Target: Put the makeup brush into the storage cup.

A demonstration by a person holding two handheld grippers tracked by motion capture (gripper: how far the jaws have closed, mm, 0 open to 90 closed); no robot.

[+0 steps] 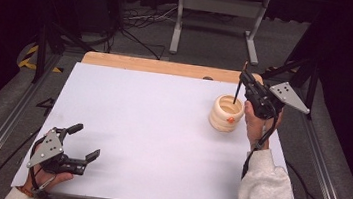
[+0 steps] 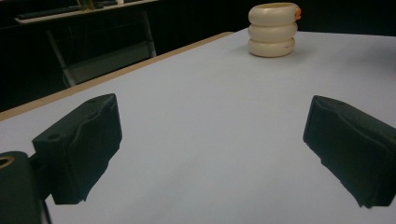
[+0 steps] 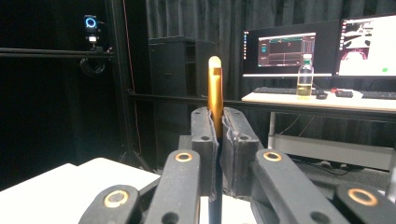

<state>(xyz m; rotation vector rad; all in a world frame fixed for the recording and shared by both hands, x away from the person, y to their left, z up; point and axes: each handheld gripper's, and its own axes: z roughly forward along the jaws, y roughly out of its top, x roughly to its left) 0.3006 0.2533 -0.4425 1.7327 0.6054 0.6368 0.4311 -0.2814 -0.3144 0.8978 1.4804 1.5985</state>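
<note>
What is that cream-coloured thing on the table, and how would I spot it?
Look at the white table, toward its far right corner. There stands a holder shaped like three stacked cream rings, with a small orange knob on its side, the lone item standing on the tabletop. Right above it, the right tongs clamp a thin pen.

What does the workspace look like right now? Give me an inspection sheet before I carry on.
Surface: white table top, wooden edge at the far side.
Job's things: cream ribbed holder at far right; pen, gold top, dark lower end above the holder's mouth.
Clutter: nothing seen on the table.
Grippers: right gripper shut on the pen; left gripper open, holding nothing, near left corner.
Cables: cable trails from the right gripper; floor cables beyond.
Surroundings: dark room, monitors, bottle on a desk.
</note>
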